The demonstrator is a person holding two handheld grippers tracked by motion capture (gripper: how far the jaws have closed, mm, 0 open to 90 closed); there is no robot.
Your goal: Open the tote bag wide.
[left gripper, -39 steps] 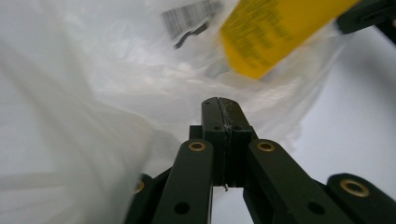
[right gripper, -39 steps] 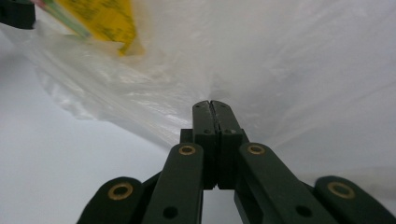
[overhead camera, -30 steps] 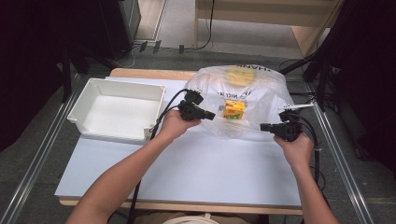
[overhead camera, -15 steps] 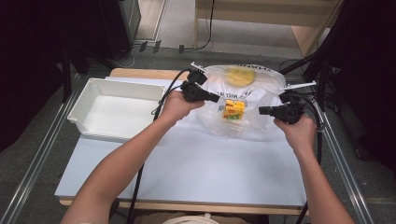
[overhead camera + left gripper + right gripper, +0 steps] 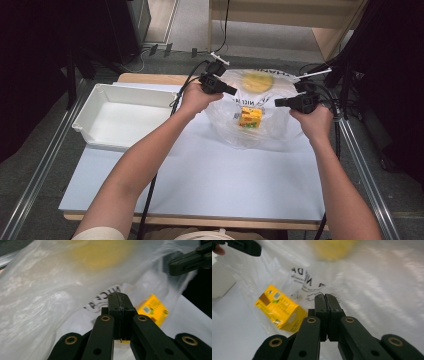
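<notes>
1. While both hands sit in the upper middle of the high view, the left gripper (image 5: 233,91) is clenched on the left edge of the plastic bag (image 5: 260,120)
2. The right gripper (image 5: 278,103) is clenched on the bag's right edge
3. Inside the bag, a yellow carton (image 5: 250,116) lies on the white surface (image 5: 210,175), with a round yellow item (image 5: 257,82) above it in the frame
4. A white tray (image 5: 100,97) stands at left
</notes>
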